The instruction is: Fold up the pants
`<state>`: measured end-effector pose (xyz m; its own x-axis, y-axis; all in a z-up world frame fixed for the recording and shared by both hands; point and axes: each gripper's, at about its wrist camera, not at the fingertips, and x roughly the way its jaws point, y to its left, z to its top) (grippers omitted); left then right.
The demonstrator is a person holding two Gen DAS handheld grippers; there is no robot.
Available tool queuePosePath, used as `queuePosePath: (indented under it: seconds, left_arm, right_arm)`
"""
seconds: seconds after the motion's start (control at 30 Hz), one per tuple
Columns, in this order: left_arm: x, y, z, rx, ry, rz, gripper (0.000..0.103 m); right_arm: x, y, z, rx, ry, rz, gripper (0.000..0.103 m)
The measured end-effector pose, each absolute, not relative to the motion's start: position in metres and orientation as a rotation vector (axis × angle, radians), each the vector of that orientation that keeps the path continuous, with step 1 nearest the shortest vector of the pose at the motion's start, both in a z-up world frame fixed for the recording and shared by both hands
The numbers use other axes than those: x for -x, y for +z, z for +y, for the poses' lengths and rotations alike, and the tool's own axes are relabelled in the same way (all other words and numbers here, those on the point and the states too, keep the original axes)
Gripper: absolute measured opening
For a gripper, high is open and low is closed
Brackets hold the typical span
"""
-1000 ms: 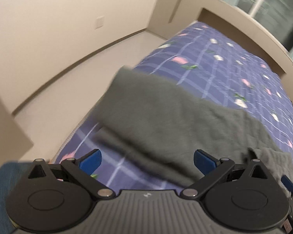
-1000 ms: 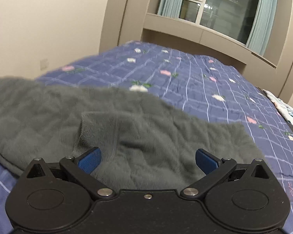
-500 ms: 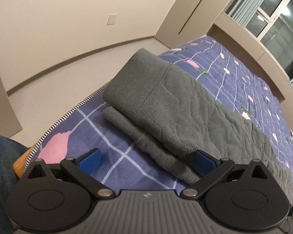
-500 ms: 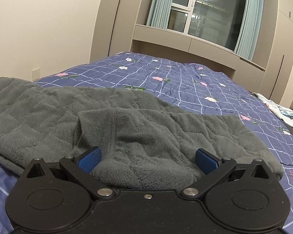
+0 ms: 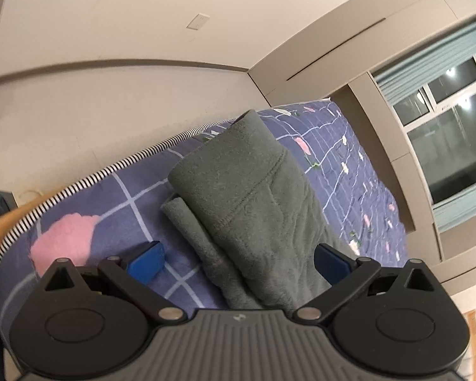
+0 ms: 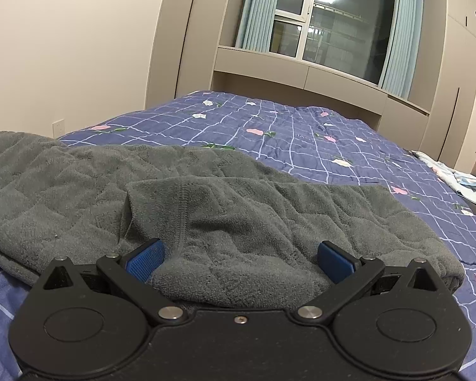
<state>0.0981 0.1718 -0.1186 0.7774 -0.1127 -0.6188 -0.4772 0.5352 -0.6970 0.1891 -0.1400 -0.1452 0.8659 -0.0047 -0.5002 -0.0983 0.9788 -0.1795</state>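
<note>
Grey fleece pants [image 5: 238, 197] lie folded lengthwise on the purple checked bedspread [image 5: 136, 197], one leg stacked on the other, cuffs toward the bed's striped edge. My left gripper [image 5: 238, 262] is open, its blue pads straddling the near part of the legs. In the right wrist view the pants [image 6: 225, 209] spread across the bed with the waist end bunched in front. My right gripper [image 6: 239, 262] is open too, its blue pads either side of that bunched fabric without pinching it.
The bed's striped edge [image 5: 89, 181] drops to a pale floor [image 5: 111, 111] on the left. A window with blue curtains [image 6: 333, 31] stands beyond the bed. A light patterned cloth [image 6: 460, 179] lies at the bed's far right.
The left gripper has swung and tilted, so the pant cuffs now sit centred between its pads. The right gripper has edged slightly closer to the waist end. Both stayed open.
</note>
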Motion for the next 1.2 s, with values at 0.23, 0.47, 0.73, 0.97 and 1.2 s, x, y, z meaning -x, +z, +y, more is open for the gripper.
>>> queuePosePath:
  seconds: [0.23,0.47,0.73,0.97,1.2]
  left_arm:
    - [-0.114,-0.126,0.170,1.107,0.199,0.672,0.095]
    - [-0.126,-0.134,0.175,1.129,0.276,0.704,0.073]
    - [-0.127,-0.138,0.172,1.161,0.358,0.678,0.058]
    - [-0.125,-0.127,0.165,1.115,0.421,0.681,0.035]
    - [-0.125,-0.109,0.154,1.066,0.428,0.627,0.021]
  right_arm:
    - [-0.189,-0.145,-0.140,0.200,0.051,0.521,0.103]
    - [-0.189,-0.145,-0.140,0.192,0.053,0.522,0.103]
    - [-0.190,-0.145,-0.141,0.177,0.059,0.522,0.103]
    - [-0.190,-0.145,-0.143,0.167,0.063,0.521,0.103]
    - [-0.192,-0.145,-0.146,0.134,0.077,0.526,0.103]
